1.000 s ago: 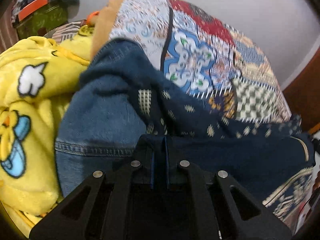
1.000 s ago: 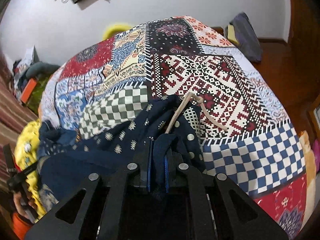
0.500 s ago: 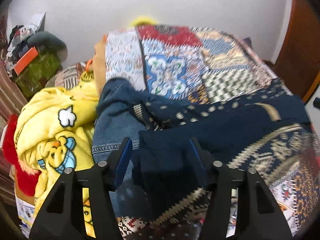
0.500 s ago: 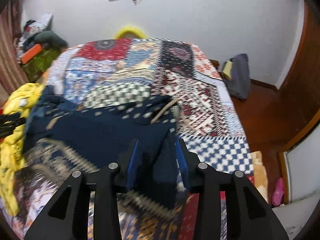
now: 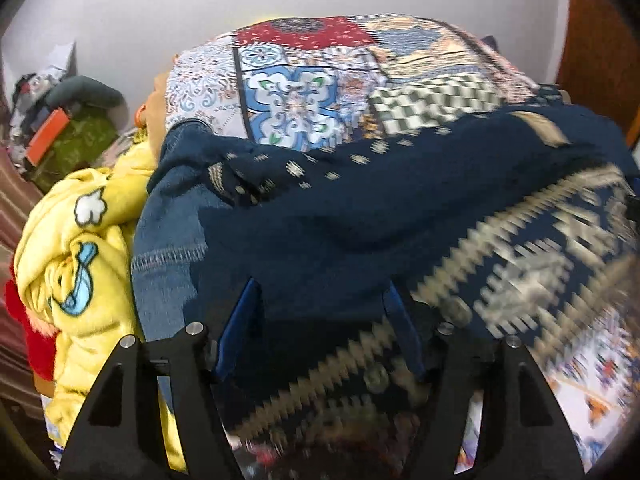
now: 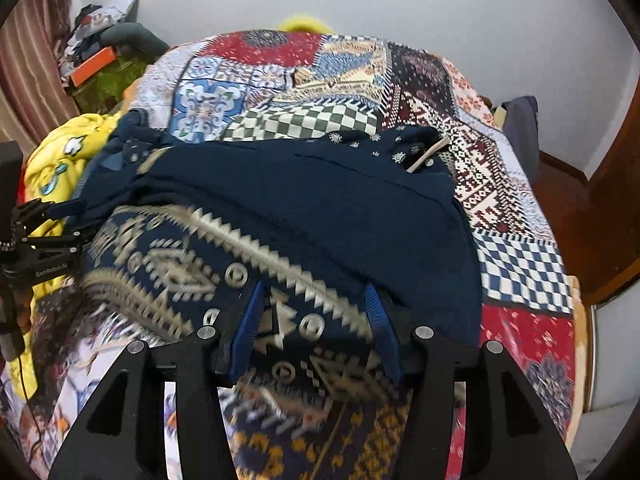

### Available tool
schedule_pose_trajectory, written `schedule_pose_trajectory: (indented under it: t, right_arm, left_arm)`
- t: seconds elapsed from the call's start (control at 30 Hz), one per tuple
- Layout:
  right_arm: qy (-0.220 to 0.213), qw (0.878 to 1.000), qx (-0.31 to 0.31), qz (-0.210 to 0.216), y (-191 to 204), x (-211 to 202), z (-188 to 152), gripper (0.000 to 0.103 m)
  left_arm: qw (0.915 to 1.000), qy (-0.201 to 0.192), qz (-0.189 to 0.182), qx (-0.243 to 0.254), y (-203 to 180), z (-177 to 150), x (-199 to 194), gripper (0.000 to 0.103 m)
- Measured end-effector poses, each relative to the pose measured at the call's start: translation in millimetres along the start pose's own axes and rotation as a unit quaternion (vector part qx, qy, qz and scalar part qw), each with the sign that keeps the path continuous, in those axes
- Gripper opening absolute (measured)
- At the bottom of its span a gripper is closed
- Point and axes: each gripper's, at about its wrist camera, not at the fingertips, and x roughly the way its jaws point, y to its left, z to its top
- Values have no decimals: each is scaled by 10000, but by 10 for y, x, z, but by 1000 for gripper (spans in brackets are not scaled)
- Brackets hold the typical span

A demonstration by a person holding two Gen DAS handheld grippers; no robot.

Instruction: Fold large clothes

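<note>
The navy patterned garment (image 6: 312, 208) lies spread on the bed (image 6: 520, 268), over a patchwork bedcover, its plain upper layer folded over the part with the pale zigzag band. The left gripper (image 5: 320, 320) and the right gripper (image 6: 316, 316) both hang above its near edge — the jaws of each have just been opening and now stand apart, the cloth lying loose between them, not pressed. A yellow blanket (image 5: 80, 248) is heaped beside the garment, touching blue denim (image 5: 168, 248).

The left gripper (image 5: 320, 312) and right gripper (image 6: 312, 312) look the same: black frames with triangle holes, round silver screws and blue finger pads (image 6: 248, 316).
</note>
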Motion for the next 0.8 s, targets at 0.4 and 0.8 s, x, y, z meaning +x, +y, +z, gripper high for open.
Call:
schedule_pose_trajectory:
  t: [0.4, 0.8]
  right_arm:
    - [-582, 9938, -113, -936, -68, 271, 939, 48]
    - [-1274, 9913, -311, -91, 298, -371, 848, 49]
  left_arm:
    - [9982, -131, 337, -483, 412, 861, 397, 67]
    - [9916, -944, -236, -851, 524, 851, -441, 68]
